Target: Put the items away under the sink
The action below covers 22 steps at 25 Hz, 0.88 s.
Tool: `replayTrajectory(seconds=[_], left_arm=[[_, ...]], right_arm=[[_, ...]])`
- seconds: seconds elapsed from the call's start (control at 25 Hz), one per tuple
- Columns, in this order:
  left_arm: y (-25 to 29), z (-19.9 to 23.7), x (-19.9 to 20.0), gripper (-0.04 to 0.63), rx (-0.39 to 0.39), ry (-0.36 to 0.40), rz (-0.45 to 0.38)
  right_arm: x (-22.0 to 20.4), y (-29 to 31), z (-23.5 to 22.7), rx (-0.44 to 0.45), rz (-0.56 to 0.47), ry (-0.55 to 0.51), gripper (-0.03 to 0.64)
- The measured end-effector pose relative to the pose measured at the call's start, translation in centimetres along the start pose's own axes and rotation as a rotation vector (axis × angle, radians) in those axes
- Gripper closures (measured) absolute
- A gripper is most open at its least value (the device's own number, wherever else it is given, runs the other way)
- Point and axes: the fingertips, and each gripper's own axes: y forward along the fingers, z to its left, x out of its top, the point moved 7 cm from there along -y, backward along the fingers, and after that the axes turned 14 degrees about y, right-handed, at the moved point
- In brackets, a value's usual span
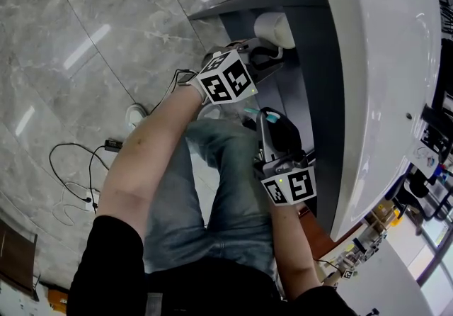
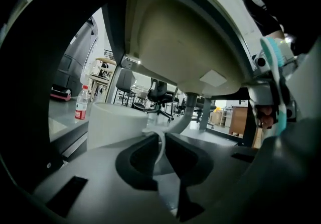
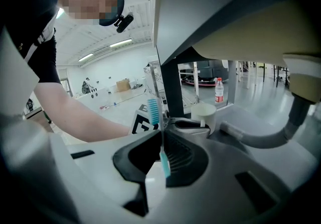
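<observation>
Black sleeves (image 1: 117, 254), blue jeans (image 1: 212, 198)

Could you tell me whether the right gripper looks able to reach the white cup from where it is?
Probably yes: the white cup, held by its handle in the left gripper, sits just ahead of the right gripper with nothing between them. But its jaws are shut on a toothbrush.

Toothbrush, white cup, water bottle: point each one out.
toothbrush (image 3: 163, 163), right gripper view, teal lower handle.
white cup (image 2: 115, 125), left gripper view, side wall.
water bottle (image 2: 81, 111), left gripper view, red label.
</observation>
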Motion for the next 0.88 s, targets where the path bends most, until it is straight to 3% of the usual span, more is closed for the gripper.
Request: replayTrajectory(seconds=[0.16, 0.32, 0.44, 0.56, 0.72, 0.88], left_arm=[[-0.1, 0.5, -0.2, 0.529, 0.049, -0.055, 0.021], [-1.0, 0.0, -0.7, 0.438, 0.079, -0.065, 0.065], [-2.7, 0.1, -0.7, 0.411, 0.130, -0.075, 0.095], [-6.4, -0.1, -0.3, 0.413, 0.212, -0.108, 0.115], [-13.3, -1.6, 0.9, 0.477, 0.321, -0.169, 0.138], [-19.5, -4.5, 2.9, 0.532, 0.407, -0.199, 0.199]], right_arm=[[0.3, 0.2, 0.2, 0.010, 0.011, 0.009, 0.572], [0.3, 0.3, 0.2, 0.009, 0.020, 0.016, 0.572], [0.6, 0.2, 0.5, 0.006, 0.031, -0.029, 0.572], [1.1, -0.1, 1.4, 0.002, 0.046, -0.081, 0.573], [1.7, -0.1, 3.0, -0.004, 0.049, -0.100, 0.572], [2.5, 0.4, 4.5, -0.004, 0.040, -0.185, 0.572]])
